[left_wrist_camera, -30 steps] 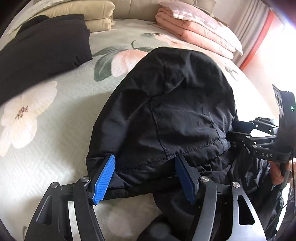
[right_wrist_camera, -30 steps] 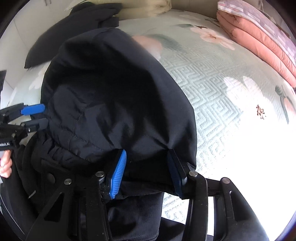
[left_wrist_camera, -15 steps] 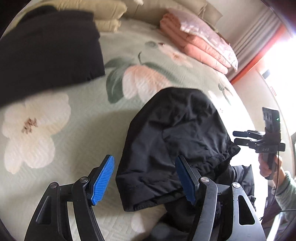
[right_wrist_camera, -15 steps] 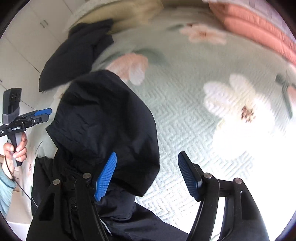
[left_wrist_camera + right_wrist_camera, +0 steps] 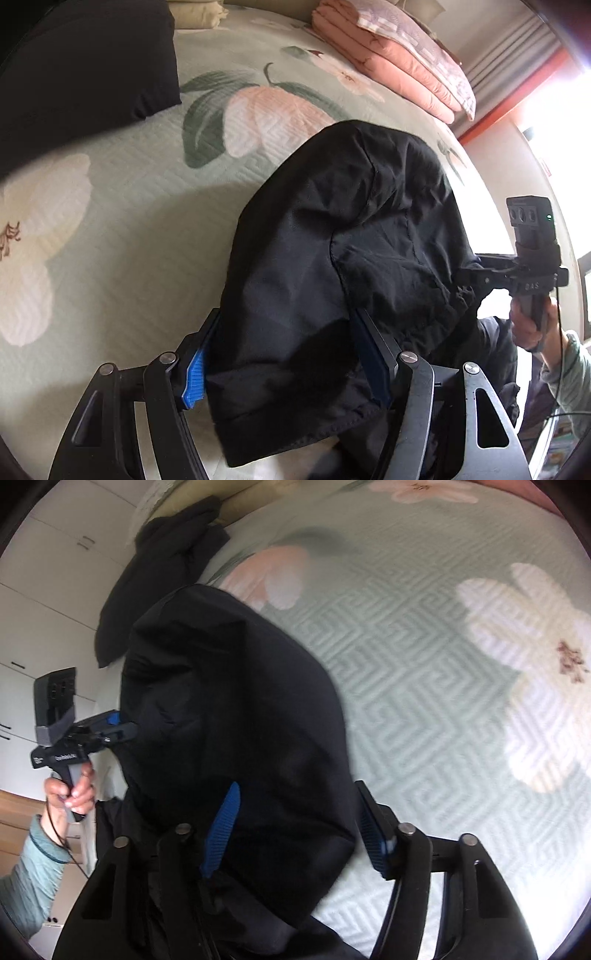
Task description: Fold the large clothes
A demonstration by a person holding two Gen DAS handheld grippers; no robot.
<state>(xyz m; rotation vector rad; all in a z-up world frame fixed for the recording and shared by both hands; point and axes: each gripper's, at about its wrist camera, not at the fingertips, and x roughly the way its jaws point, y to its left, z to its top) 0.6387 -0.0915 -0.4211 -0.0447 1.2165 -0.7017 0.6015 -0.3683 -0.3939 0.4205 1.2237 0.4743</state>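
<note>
While both claws were down at the near edge of the bed (image 5: pixel 122 206), the black garment (image 5: pixel 332 266) lay bunched on the green floral bedspread, one end humped up toward the middle of the mattress and the rest trailing off the near side. The left claw (image 5: pixel 288 358) had its blue pads spread wide with a thick fold of the fabric sitting between them, so not pinched tight as far as I could see. Same deal for the right claw (image 5: pixel 299 834): fingers apart, the cloth draped over the left pad and filling most of the gap. From the right wrist view the garment (image 5: pixel 236 738) hid the other claw's tips. A second dark folded piece (image 5: pixel 81 70) sat further up the bed, near the pink folded quilts (image 5: pixel 391 55) and a cream pillow (image 5: pixel 195 14).
</note>
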